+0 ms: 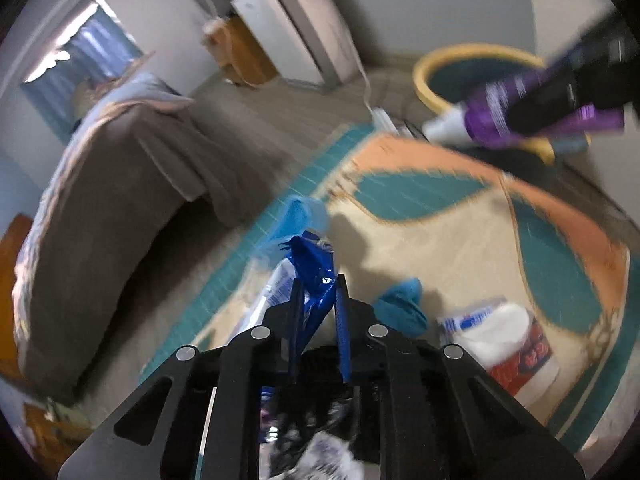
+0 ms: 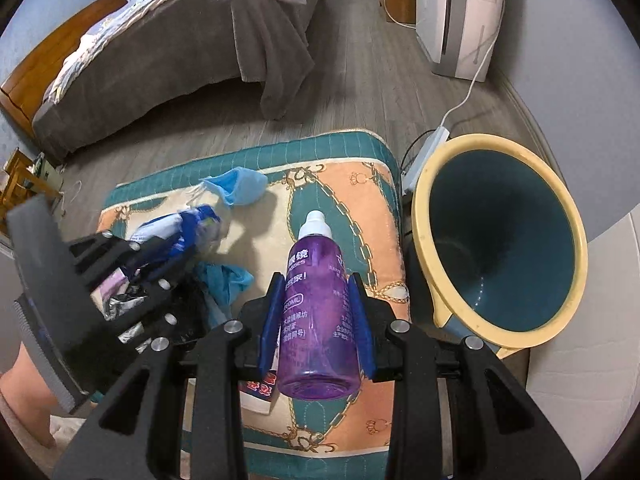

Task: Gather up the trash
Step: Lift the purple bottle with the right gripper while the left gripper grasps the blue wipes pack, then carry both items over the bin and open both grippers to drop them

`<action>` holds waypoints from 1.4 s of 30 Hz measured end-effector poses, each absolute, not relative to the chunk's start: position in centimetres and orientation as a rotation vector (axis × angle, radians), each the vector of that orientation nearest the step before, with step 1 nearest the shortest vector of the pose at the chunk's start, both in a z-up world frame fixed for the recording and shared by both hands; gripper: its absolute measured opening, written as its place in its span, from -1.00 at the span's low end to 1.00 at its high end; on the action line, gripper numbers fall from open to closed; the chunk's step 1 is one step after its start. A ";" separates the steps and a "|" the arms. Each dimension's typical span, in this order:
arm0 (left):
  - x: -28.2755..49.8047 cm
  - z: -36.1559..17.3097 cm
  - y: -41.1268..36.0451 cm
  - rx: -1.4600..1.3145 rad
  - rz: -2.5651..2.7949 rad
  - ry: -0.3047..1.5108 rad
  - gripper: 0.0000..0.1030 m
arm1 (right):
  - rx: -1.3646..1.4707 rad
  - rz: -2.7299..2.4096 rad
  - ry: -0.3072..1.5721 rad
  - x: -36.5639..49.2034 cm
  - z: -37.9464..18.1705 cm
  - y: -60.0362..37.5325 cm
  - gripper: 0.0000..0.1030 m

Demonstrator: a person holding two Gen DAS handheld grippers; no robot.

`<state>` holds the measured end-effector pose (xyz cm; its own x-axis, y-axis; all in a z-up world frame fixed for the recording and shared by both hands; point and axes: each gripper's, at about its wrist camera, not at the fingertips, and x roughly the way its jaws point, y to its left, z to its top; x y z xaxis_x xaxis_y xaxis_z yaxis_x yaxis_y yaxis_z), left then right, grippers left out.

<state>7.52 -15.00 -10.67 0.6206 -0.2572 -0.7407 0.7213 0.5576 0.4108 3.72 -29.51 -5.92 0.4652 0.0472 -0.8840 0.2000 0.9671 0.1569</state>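
Bedroom, wood floor, patterned mat [image 2: 352, 200] near bed [image 2: 180, 52]. Left tongs [image 1: 318, 280] clenched on blue wrapper [image 1: 312, 264] at mat's left. Right tongs [image 2: 318, 300] grasping purple bottle [image 2: 316, 312] over mat, just left of yellow-rimmed bin [image 2: 500, 248]. Blue mask [image 2: 240, 188] at mat's far edge.

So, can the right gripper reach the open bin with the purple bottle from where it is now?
Probably yes. The right gripper is shut on the purple bottle, and the bin stands just beside the patterned mat with its mouth open; nothing lies between them.
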 end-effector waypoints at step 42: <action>5.5 -0.3 -35.2 0.369 -0.866 0.699 -0.85 | 0.437 -0.515 0.839 0.1 -4.5 -51.1 -0.38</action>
<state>5.46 -35.20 -0.28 0.4480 -0.5660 -0.6921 0.7959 0.6051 0.0203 0.15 -51.08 -4.54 0.5606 -0.2547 -0.7879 0.5874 0.7930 0.1616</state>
